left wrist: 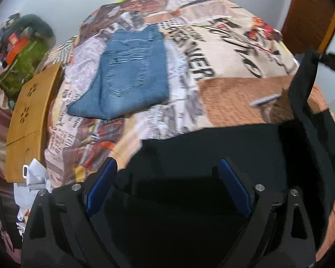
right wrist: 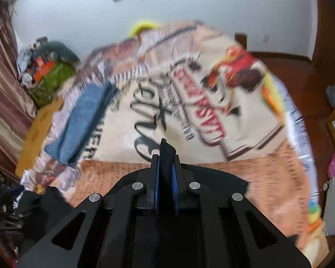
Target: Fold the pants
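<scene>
My right gripper has its fingers pinched on a fold of the black pants, which lie on the near edge of the bed. My left gripper hangs above them, fingers spread. Farther off rest folded jeans.

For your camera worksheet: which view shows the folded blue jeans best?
The left wrist view: the jeans lie fairly sharp and seen from above on the printed bedspread. The right wrist view shows them only at a slant, motion-blurred, at the left.
</scene>
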